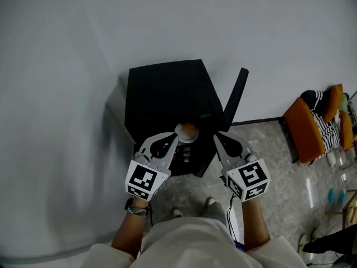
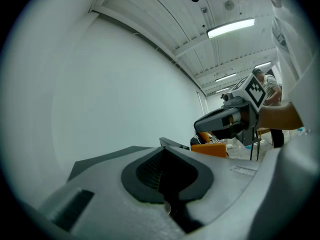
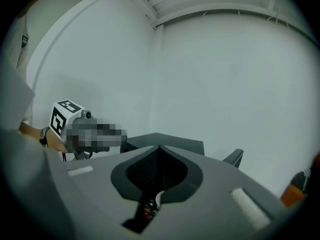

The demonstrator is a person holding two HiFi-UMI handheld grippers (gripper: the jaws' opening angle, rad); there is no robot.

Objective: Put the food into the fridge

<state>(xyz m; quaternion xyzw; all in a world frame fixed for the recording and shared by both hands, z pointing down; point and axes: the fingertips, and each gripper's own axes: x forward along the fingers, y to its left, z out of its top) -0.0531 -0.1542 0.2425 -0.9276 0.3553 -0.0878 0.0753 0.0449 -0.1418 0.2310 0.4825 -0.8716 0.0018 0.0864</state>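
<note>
The black fridge (image 1: 167, 94) stands against the white wall (image 1: 83, 66), and its door (image 1: 237, 94) is swung open on the right, seen edge-on and slanting toward the far side. At the near top edge of the fridge opening is a small white dish (image 1: 182, 133) with orange food (image 1: 189, 128) on it. In the head view it lies between the tips of the two grippers, and what it rests on cannot be made out. The left gripper (image 1: 176, 135) points at the dish's left rim. Its own view shows its claw drawn together at the tips with nothing pinched, and only a sliver of white shows through the gap lower down. The right gripper (image 1: 216, 137) is just right of the dish, between it and the open door. Its claw is likewise closed tip to tip and holds nothing, and a white edge and some small reddish items show through the gap below. Below the dish, the dark fridge interior holds a few small things (image 1: 184, 155) too dim to name. On the grey stone floor (image 1: 268, 149), well right of the fridge, is an orange chair (image 1: 304, 130) with a striped cloth (image 1: 322, 113) on it. Near the person's shoes (image 1: 192, 208), a cable (image 1: 230, 202) hangs from the right gripper, and a bracelet (image 1: 136, 207) is on the left wrist. The left gripper view also catches another person (image 2: 270, 86) standing far off under ceiling lights (image 2: 230, 28).
</note>
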